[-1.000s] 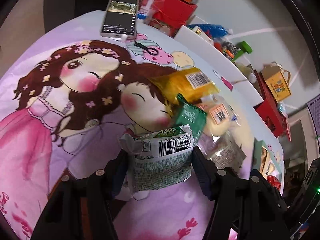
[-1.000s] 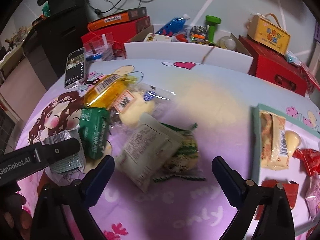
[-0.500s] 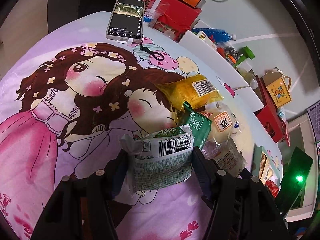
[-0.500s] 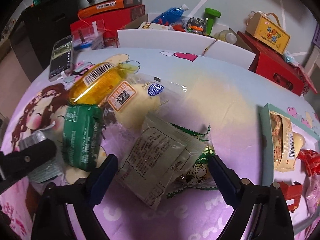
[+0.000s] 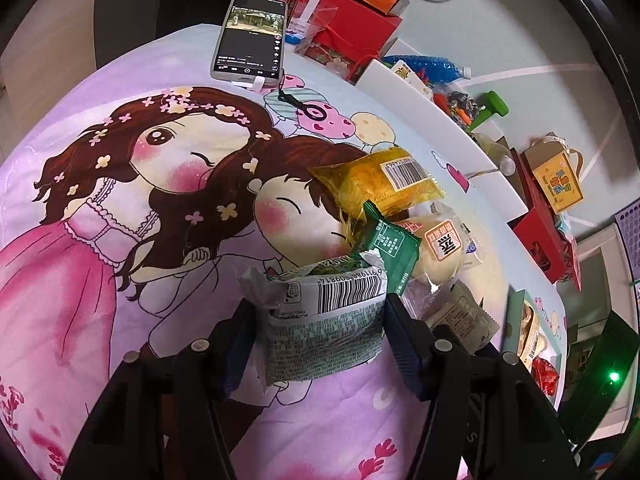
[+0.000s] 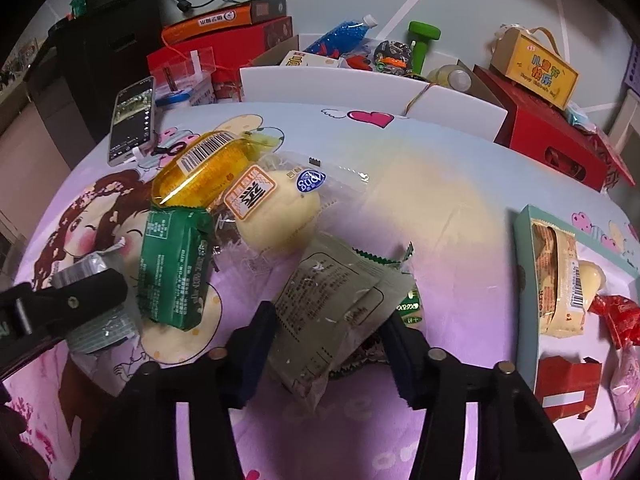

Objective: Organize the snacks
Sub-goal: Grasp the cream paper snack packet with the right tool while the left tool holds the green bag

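My left gripper point(image 5: 316, 332) is shut on a grey-green snack packet point(image 5: 324, 332) with a barcode, held just above the pink cartoon cloth. It also shows at the left edge of the right wrist view as the left gripper point(image 6: 68, 308). My right gripper point(image 6: 328, 332) is closing on a beige printed packet point(image 6: 332, 304), and both pads touch its sides. A green-edged packet point(image 6: 410, 304) lies under it. Beyond lie a dark green packet point(image 6: 172, 268), a wrapped bun point(image 6: 276, 212) and a yellow packet point(image 6: 200, 172).
A teal tray point(image 6: 522, 240) at the right holds wrapped cakes and red packets. A phone point(image 5: 250, 36) lies at the cloth's far edge. Red boxes point(image 6: 548, 132) and a white box point(image 6: 360, 84) of toys line the back.
The right gripper's jaws came in from wide open to the sides of the beige packet, after moving in over it. The left gripper stayed put with its packet.
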The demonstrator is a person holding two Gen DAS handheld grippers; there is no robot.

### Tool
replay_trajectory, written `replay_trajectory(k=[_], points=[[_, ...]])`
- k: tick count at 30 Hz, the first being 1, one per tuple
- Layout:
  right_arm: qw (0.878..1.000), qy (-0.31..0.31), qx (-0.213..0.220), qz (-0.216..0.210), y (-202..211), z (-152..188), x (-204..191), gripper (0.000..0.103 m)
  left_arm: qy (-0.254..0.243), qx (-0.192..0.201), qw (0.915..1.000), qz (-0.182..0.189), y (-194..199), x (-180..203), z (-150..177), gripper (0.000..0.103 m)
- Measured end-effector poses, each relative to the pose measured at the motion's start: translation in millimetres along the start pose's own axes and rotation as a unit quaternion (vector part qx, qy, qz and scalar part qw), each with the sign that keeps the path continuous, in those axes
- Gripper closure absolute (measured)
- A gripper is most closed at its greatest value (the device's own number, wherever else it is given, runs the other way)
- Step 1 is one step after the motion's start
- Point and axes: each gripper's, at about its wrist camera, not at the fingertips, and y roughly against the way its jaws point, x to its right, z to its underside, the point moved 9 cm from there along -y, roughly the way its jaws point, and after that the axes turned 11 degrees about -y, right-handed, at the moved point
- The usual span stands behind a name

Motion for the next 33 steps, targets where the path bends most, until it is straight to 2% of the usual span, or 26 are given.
replay_trajectory(k=[6, 13, 27, 33], points=[[1.0, -0.006, -0.006, -0.025, 6, 4, -1, 0.064, -0.004, 0.001, 1.0, 0.0, 1, 3, 0, 0.039], [0.999, -0.002, 0.001, -0.047, 17, 6, -3, 0.072, -0.009, 0.003, 1.0, 0.0, 2, 6, -2, 0.039], [0.997, 0.004, 0.01, -0.075, 24, 4, -14, 0.076, -0.01, 0.004, 0.9999, 0.002, 3, 7, -2, 0.039], [0.995, 0.007, 0.0, -0.1, 18, 7, -26, 0.076, -0.01, -0.002, 0.9999, 0.005, -1, 7, 0, 0.039]])
